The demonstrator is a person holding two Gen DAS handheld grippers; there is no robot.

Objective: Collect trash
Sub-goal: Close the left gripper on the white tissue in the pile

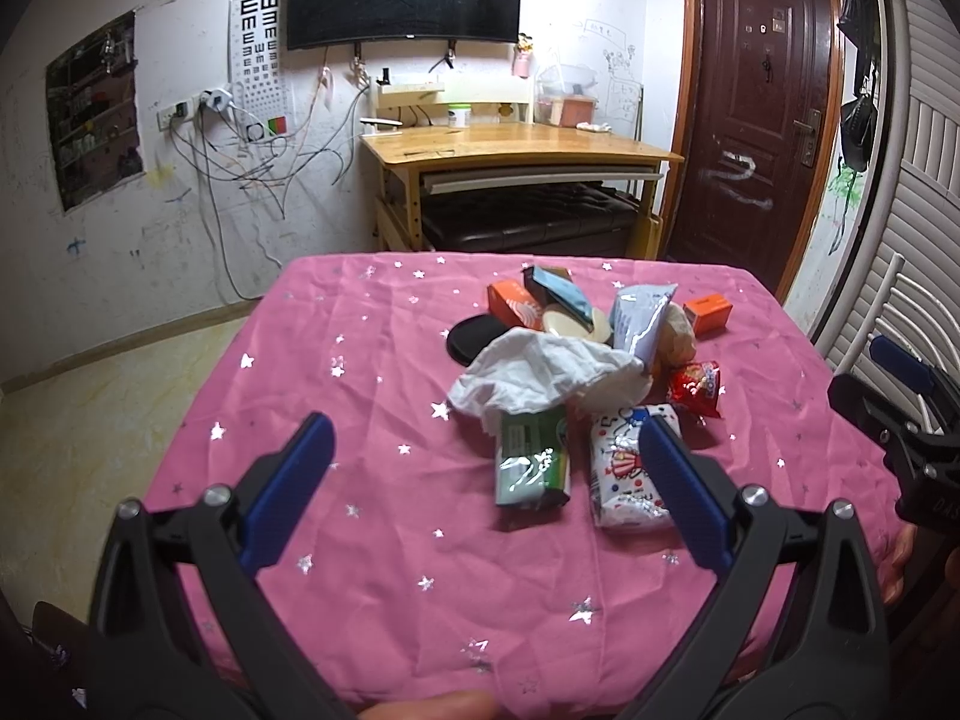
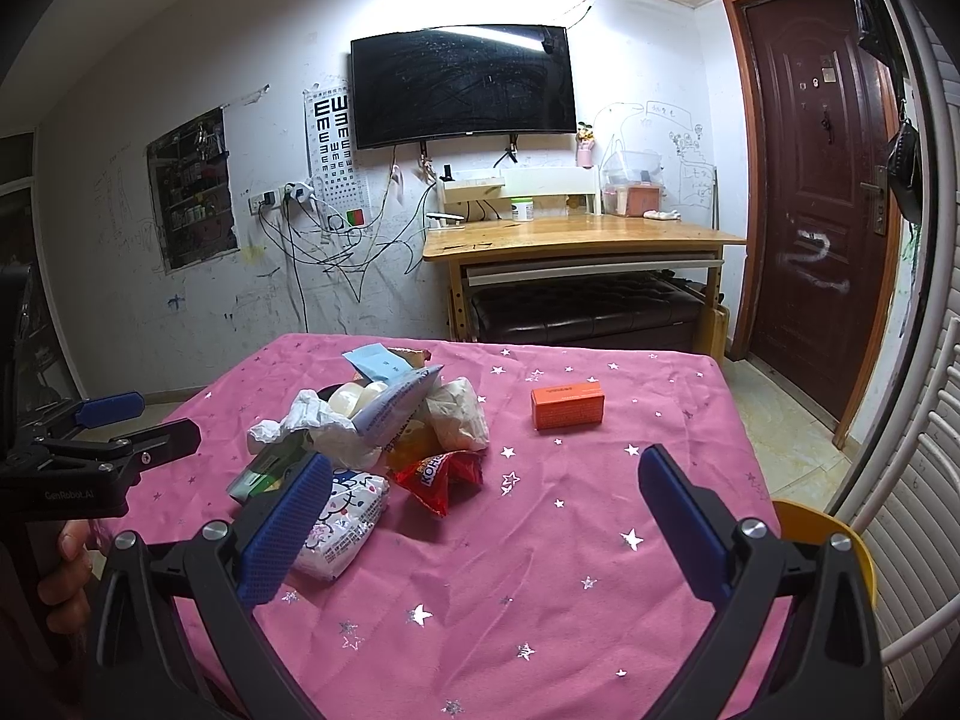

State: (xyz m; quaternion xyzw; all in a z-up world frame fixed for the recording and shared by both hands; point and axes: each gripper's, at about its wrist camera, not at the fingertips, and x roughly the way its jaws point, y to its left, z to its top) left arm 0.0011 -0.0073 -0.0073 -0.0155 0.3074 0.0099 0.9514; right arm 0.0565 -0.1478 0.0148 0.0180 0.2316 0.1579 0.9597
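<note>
A pile of trash lies on the pink starred tablecloth [image 1: 372,360]: a crumpled white tissue [image 1: 540,372], a green packet [image 1: 531,462], a white cartoon-print packet [image 1: 624,480], a red snack wrapper [image 1: 696,387], a blue-white pouch [image 1: 639,318] and orange boxes [image 1: 708,313]. My left gripper [image 1: 486,480] is open and empty, above the cloth just short of the pile. My right gripper [image 2: 486,516] is open and empty, to the right of the pile. The lone orange box [image 2: 567,406] lies ahead of it. The red wrapper [image 2: 444,474] and white packet [image 2: 342,531] lie by its left finger.
A black round lid [image 1: 474,339] lies under the pile. A yellow object [image 2: 840,546] sits past the table's right edge. A wooden desk [image 2: 576,237] with a black bench under it stands behind the table, a brown door [image 2: 822,180] to the right. White slatted chair at far right.
</note>
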